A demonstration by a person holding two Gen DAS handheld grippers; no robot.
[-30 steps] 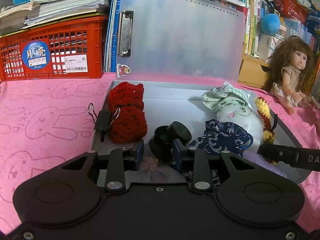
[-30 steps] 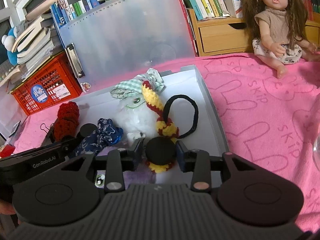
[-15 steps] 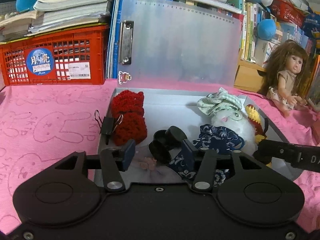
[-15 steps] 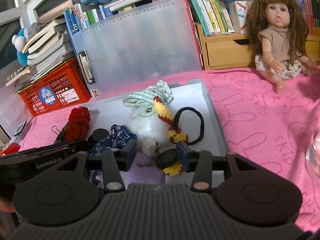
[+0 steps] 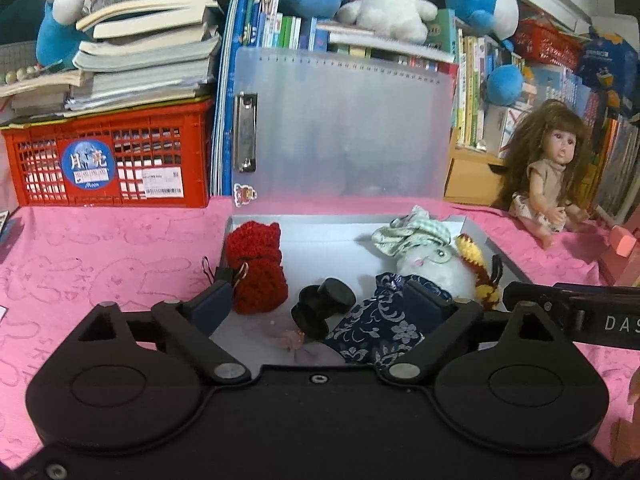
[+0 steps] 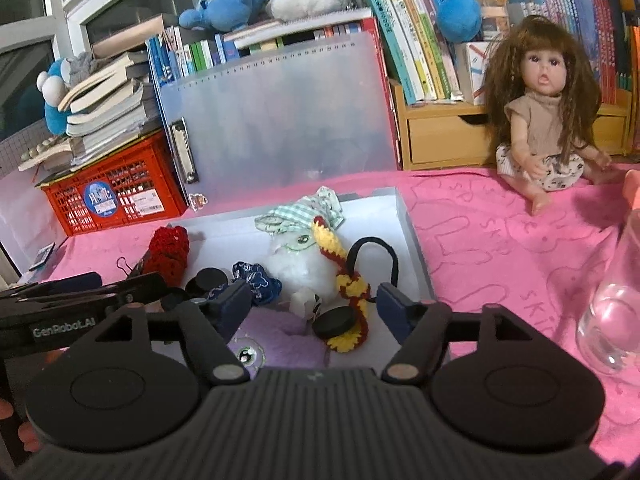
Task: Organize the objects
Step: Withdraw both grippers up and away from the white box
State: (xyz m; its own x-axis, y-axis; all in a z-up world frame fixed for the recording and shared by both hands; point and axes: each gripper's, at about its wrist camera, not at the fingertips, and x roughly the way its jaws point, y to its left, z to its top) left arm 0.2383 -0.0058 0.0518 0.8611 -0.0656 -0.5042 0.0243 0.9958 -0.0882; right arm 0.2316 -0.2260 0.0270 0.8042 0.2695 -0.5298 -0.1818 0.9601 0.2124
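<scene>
A shallow grey box (image 5: 496, 246) (image 6: 416, 248) lies on the pink cloth with its frosted lid upright behind it. Inside lie a red crocheted piece (image 5: 256, 268) (image 6: 168, 250), black discs (image 5: 324, 306) (image 6: 206, 280), a blue patterned scrunchie (image 5: 376, 326) (image 6: 256, 280), a white plush with a green checked cap (image 5: 424, 252) (image 6: 300, 256), a yellow-red knitted cord (image 6: 344, 280) and a black hair band (image 6: 376, 264). My left gripper (image 5: 318, 308) hovers over the box's near end, jaws opening, gripping nothing. My right gripper (image 6: 314, 304) hangs above a black disc (image 6: 334, 322) lying on the cord, jaws opening, pads clear of it.
A black binder clip (image 5: 218, 274) sits on the box's left rim. A red crate (image 5: 108, 156) under stacked books stands back left. A doll (image 6: 548, 128) sits on the cloth at right. A clear glass (image 6: 616, 304) stands near right. Bookshelves and plush toys fill the back.
Both grippers opened wide and drew back and up from the box. The right one let go of the black disc, which now lies on the knitted cord.
</scene>
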